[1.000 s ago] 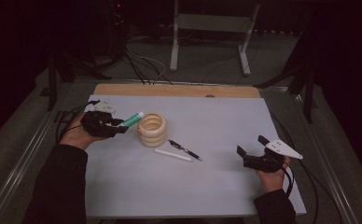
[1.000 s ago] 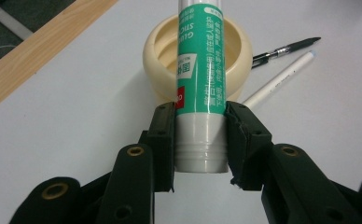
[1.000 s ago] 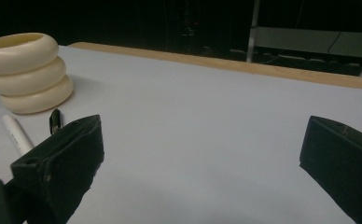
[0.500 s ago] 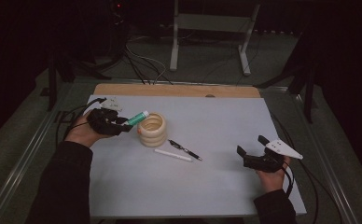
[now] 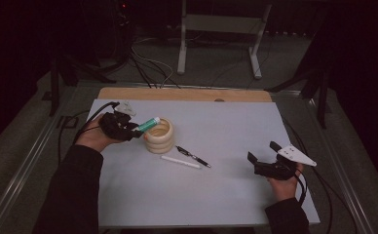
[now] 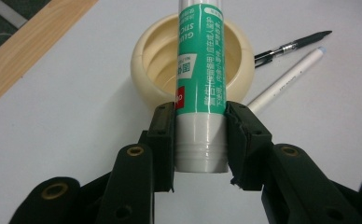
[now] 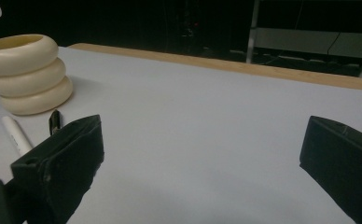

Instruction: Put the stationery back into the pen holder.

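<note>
White table (image 5: 226, 195), dim room; left claw (image 6: 201, 126) clamps glue stick (image 6: 200, 70), right claw (image 7: 202, 154) agape.

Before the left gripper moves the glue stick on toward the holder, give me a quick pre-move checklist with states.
1. Left gripper jaws clamp the green-and-white glue stick at its white end: ok.
2. Stick tip over the cream ribbed ring-stack holder's opening: ok.
3. Holder looks empty inside: ok.
4. Black pen and white pen lie flat beside the holder, apart from it: ok.
5. Right gripper open, empty, far off: ok.
6. Stick upright enough to drop in: not ok, tilted.
</note>
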A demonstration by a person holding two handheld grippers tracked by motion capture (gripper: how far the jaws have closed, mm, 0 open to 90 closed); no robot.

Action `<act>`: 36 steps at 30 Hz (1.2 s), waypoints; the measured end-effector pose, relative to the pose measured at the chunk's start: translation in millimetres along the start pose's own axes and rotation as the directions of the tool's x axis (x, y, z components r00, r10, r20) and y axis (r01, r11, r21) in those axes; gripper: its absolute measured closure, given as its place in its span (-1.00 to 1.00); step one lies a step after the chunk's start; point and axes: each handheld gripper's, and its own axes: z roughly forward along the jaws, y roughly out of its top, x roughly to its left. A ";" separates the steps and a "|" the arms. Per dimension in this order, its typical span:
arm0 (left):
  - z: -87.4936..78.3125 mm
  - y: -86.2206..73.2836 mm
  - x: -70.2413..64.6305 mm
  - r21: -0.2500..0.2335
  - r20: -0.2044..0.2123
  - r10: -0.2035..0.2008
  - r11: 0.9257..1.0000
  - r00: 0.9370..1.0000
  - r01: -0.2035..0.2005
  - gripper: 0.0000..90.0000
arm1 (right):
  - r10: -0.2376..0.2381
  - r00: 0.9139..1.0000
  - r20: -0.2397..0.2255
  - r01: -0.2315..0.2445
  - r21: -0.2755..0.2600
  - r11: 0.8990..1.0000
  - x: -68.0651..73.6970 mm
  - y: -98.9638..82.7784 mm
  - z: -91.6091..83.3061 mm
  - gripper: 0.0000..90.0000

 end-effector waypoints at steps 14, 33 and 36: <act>9.1 5.1 2.5 0.030 -0.001 -0.012 0.999 1.000 0.012 0.47 | -0.001 1.000 0.000 0.001 0.001 1.000 -0.1 0.0 0.2 -1.00; 14.9 15.7 1.2 0.065 -0.006 -0.009 0.998 1.000 0.009 0.46 | 0.000 1.000 0.000 0.000 0.003 1.000 -0.4 0.1 0.7 -1.00; 15.3 17.2 1.1 0.062 -0.005 -0.014 0.998 1.000 0.014 0.46 | -0.001 1.000 0.000 0.001 0.003 1.000 -0.3 0.1 0.6 -1.00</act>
